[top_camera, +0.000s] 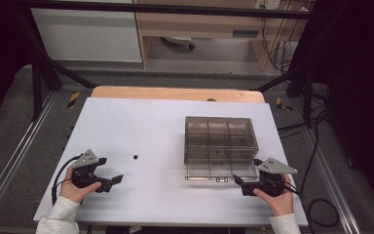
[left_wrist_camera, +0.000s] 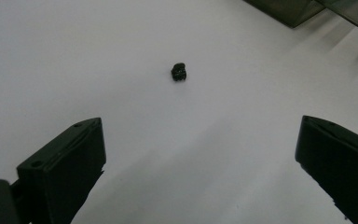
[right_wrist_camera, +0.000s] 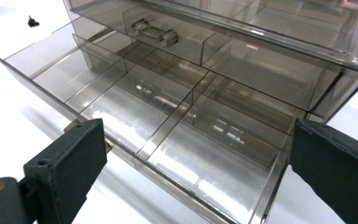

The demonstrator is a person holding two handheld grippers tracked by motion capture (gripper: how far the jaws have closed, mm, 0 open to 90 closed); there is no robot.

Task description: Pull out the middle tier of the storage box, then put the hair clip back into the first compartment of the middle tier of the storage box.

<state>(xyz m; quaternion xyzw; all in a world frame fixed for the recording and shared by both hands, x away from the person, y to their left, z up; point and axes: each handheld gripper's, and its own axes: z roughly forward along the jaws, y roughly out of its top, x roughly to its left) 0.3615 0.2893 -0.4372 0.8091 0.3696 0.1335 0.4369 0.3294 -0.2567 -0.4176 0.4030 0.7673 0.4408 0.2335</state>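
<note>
A small black part [top_camera: 135, 157] lies alone on the white table [top_camera: 141, 126], left of centre; in the left gripper view the small black part [left_wrist_camera: 179, 71] sits ahead of the jaws, apart from them. My left gripper [top_camera: 110, 170] is open and empty, held at the front left. A smoky clear drawer box [top_camera: 219, 139] stands right of centre with its lower drawer [top_camera: 219, 170] pulled out toward me. In the right gripper view the drawer [right_wrist_camera: 168, 135] shows several empty compartments. My right gripper [top_camera: 246, 173] is open just before the drawer's front right corner.
A metal piece [right_wrist_camera: 156, 31] lies in a compartment of the box's upper level. Wooden table edge [top_camera: 175, 92] runs behind the white surface. Cables [top_camera: 316, 146] hang off the right side. Bare white surface stretches between the two grippers.
</note>
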